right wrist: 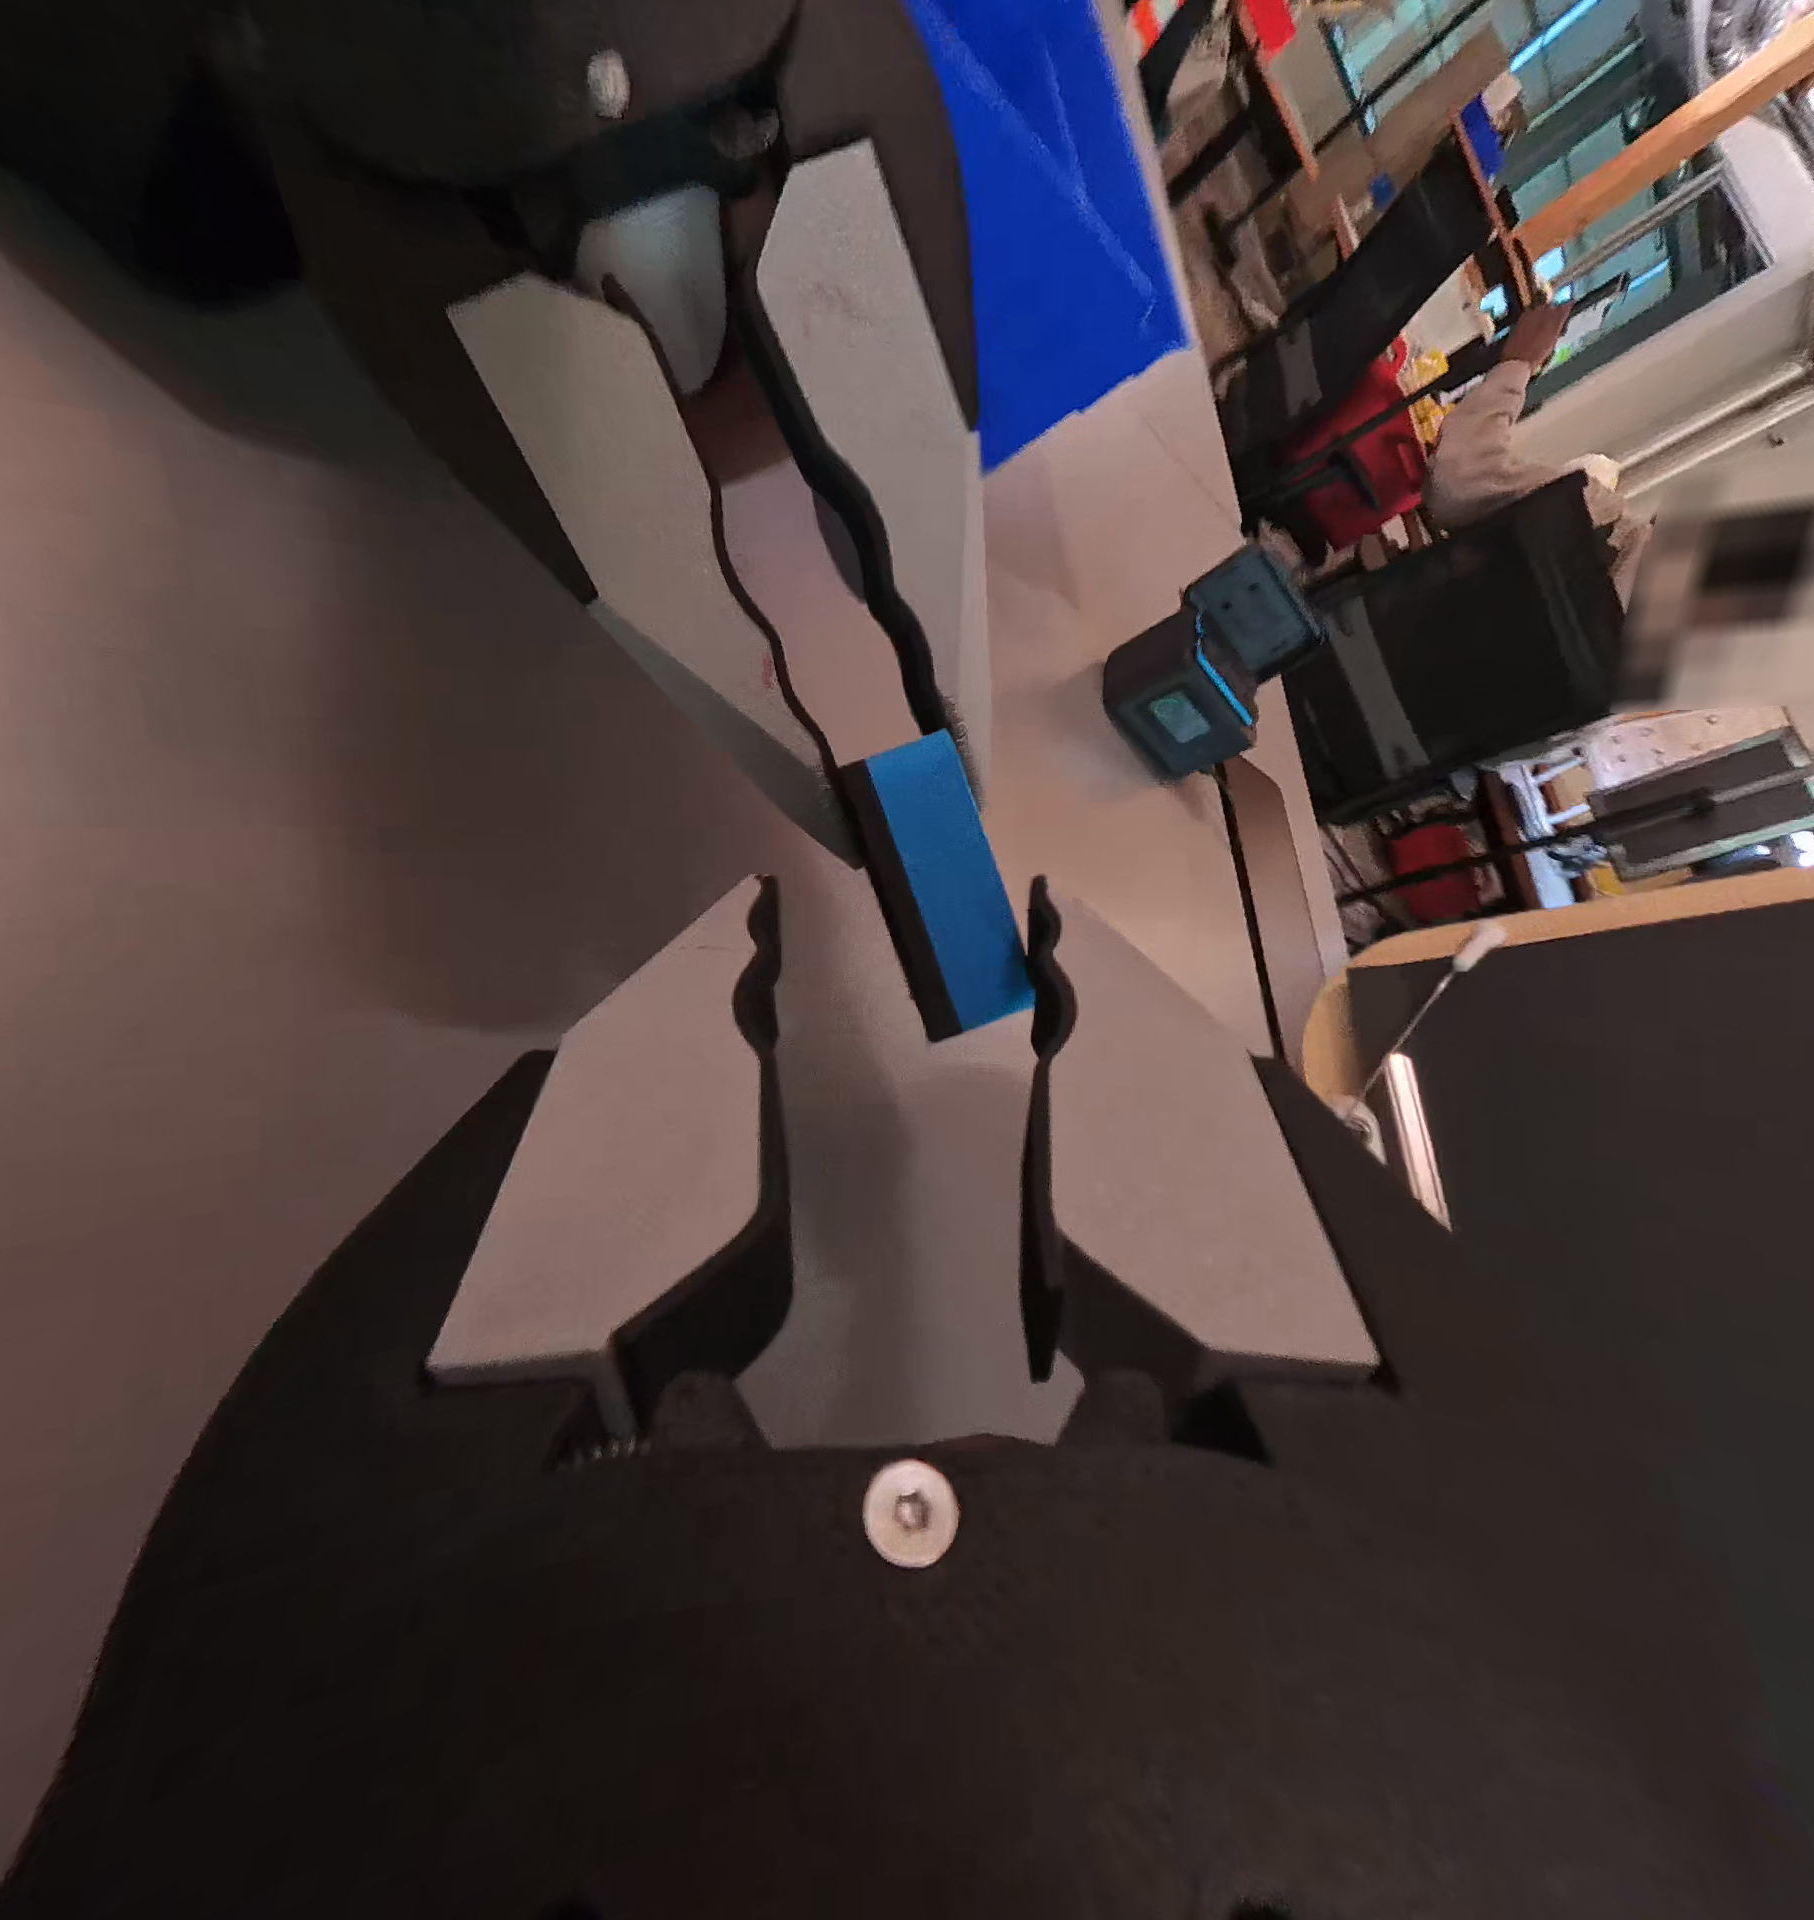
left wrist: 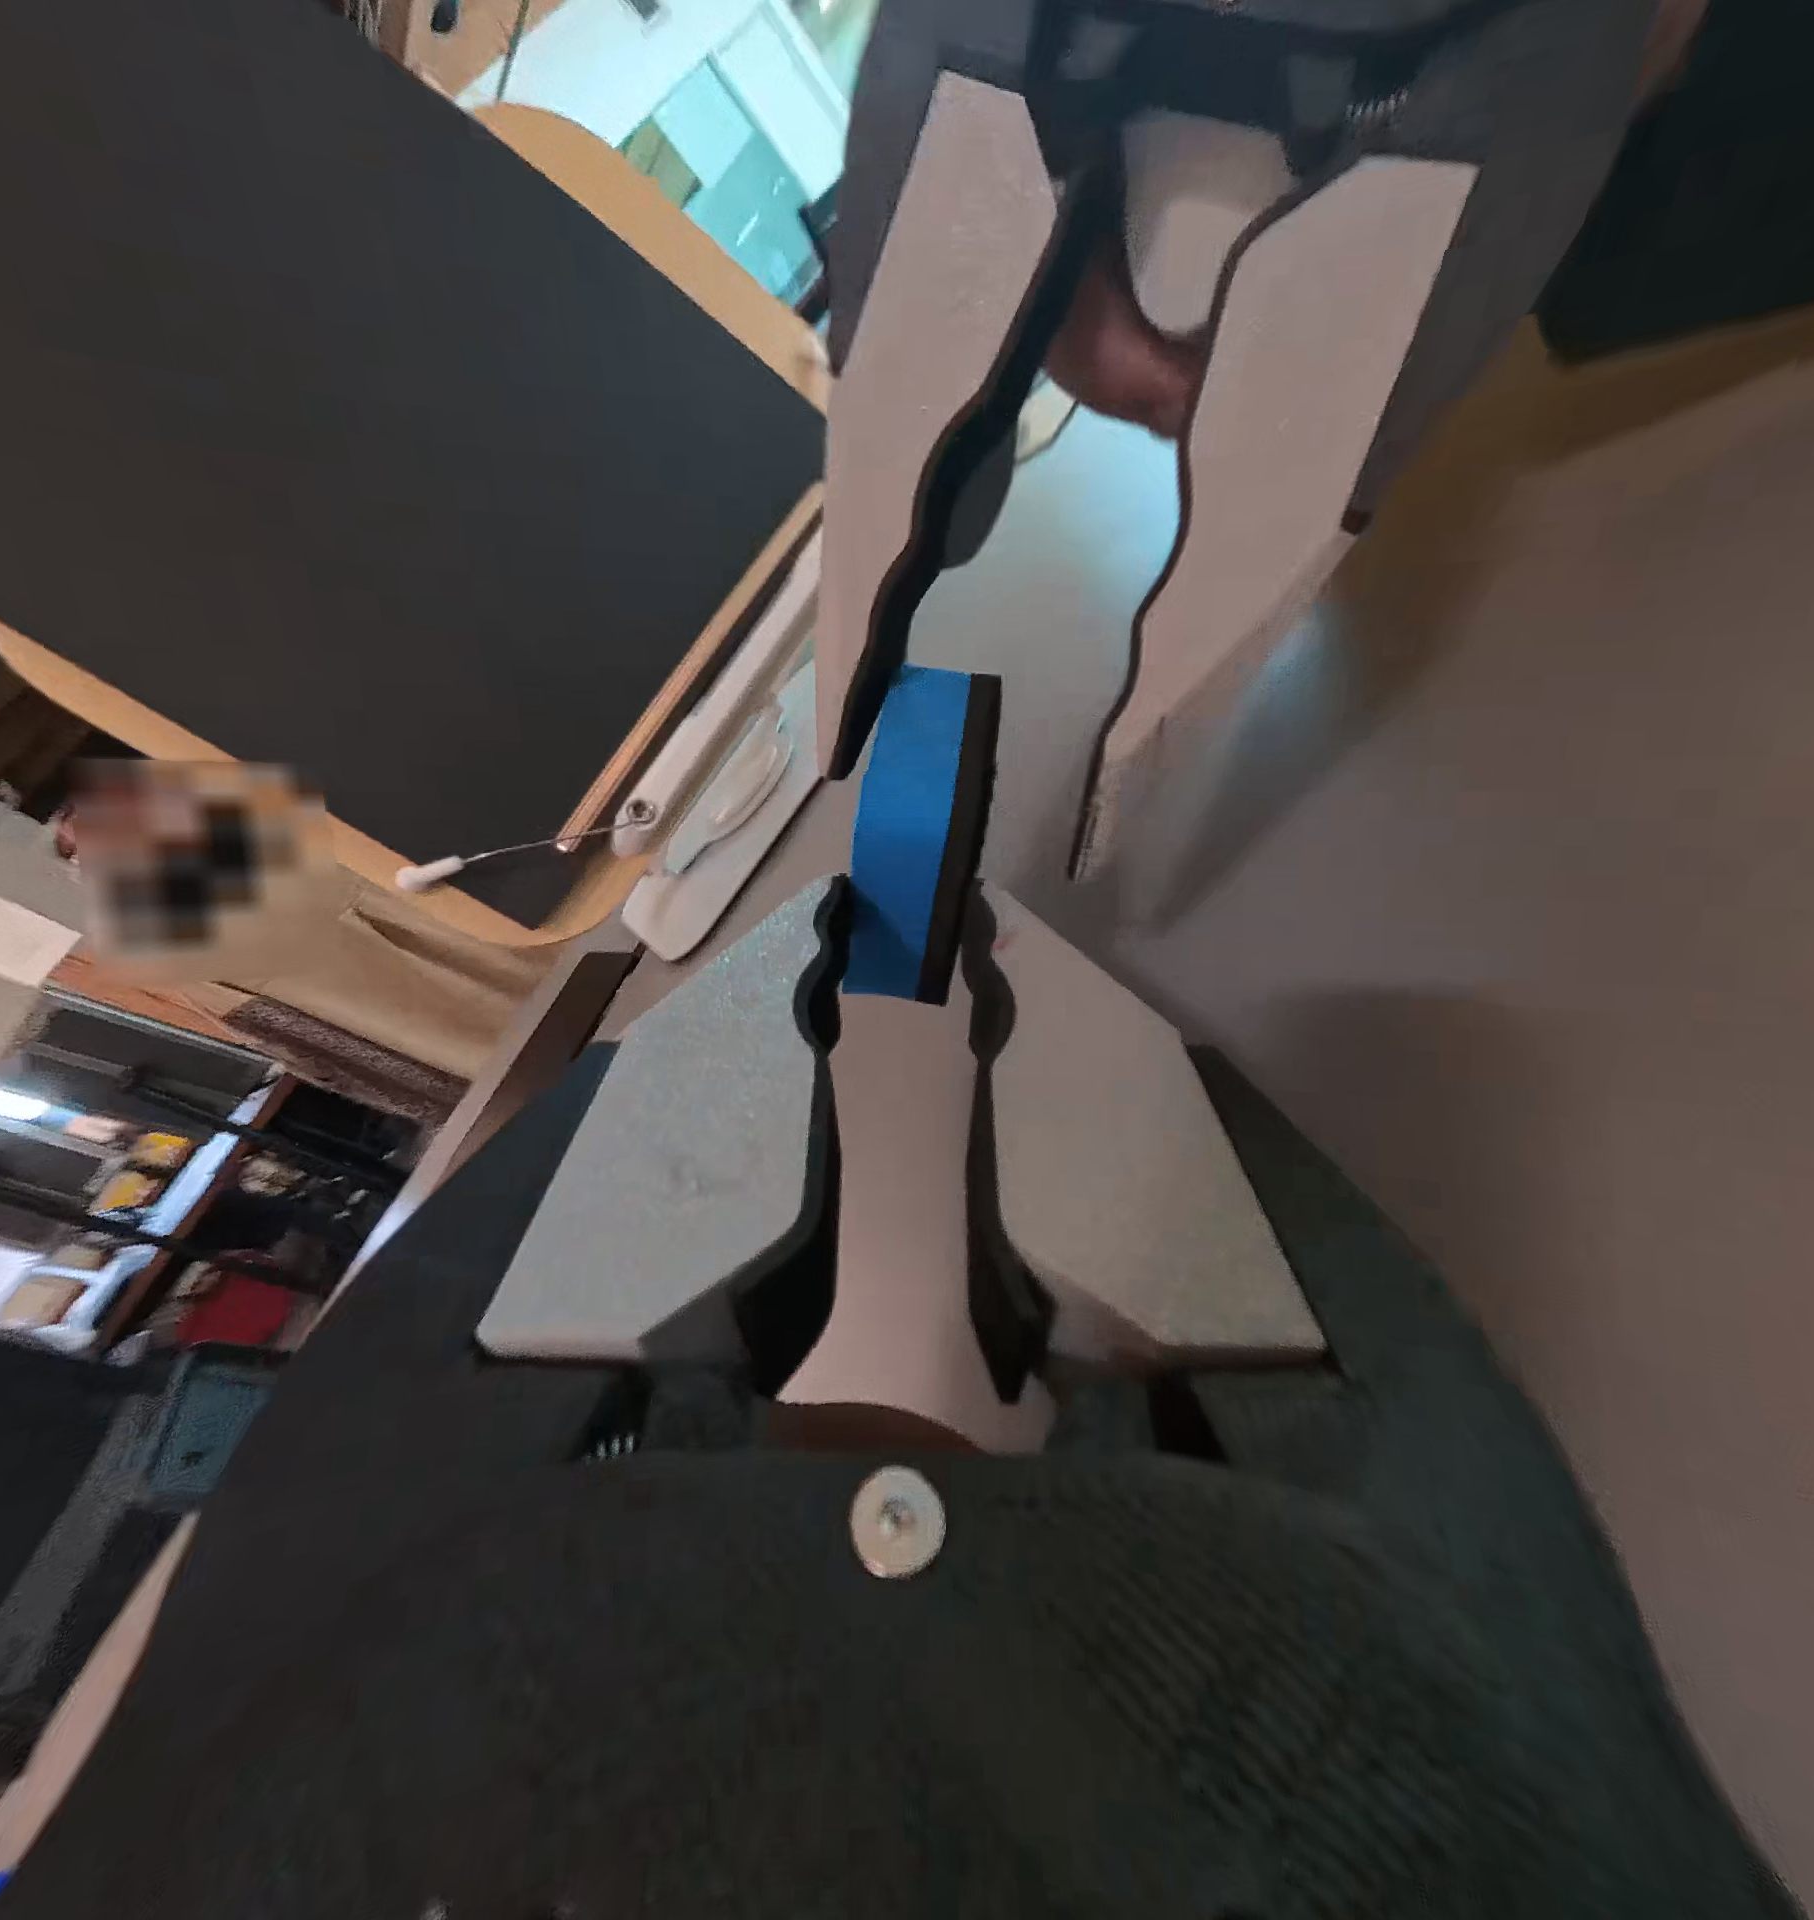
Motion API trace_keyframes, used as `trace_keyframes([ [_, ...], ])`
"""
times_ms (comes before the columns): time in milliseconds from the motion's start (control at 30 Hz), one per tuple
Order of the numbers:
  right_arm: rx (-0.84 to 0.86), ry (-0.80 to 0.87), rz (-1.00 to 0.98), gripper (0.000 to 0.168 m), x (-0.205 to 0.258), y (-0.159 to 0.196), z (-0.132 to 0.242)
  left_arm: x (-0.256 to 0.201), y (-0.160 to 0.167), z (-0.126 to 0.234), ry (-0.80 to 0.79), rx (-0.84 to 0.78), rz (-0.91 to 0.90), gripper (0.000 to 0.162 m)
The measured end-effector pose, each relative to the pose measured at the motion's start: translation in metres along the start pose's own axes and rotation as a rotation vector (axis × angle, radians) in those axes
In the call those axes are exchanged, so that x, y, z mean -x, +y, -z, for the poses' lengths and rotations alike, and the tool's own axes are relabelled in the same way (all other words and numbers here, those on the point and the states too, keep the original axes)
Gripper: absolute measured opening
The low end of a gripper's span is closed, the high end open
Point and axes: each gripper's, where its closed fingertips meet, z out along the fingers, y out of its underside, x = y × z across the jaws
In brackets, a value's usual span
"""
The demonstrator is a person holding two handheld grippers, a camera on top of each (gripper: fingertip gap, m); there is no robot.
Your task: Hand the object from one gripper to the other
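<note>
The two grippers face each other tip to tip above a pale grey surface point(left wrist: 1505, 935), with a blue block point(left wrist: 908, 831) that has a black layer on one side between them. In the left wrist view the left gripper point(left wrist: 908, 914) has its jaws drawn in tight on the near end of the block, both inner edges touching it. The right gripper point(left wrist: 970, 821) reaches in from the far side with its jaws spread wide; one finger lies just beside the block's far end, the other stands well clear.

The right wrist view agrees: the right gripper point(right wrist: 903, 904) is open around the block point(right wrist: 944, 883), whose blue face lies just beside the right-hand finger while a gap remains on the left. The left gripper point(right wrist: 908, 795) at the far end is closed on the block.

A small dark camera point(right wrist: 1194, 675) with a cable sits to the right on the surface. A black board point(left wrist: 311, 468) stands at the far left.
</note>
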Motion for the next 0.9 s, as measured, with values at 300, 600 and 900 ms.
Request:
trace_keyframes([
  [300, -0.236, -0.074, -0.331, 0.046, -0.021, -0.014, 0.031, 0.032, -0.06, 0.041, 0.058, -0.432, 0.356, 0.018],
  [600, -0.531, -0.152, -0.433, 0.021, -0.027, -0.057, 0.059, 0.018, -0.073, 0.046, 0.157, -0.507, 0.38, 0.019],
  [900, -0.448, -0.046, -0.342, 0.018, -0.035, -0.045, 0.058, 0.021, -0.05, 0.029, 0.044, -0.354, 0.342, 0.035],
])
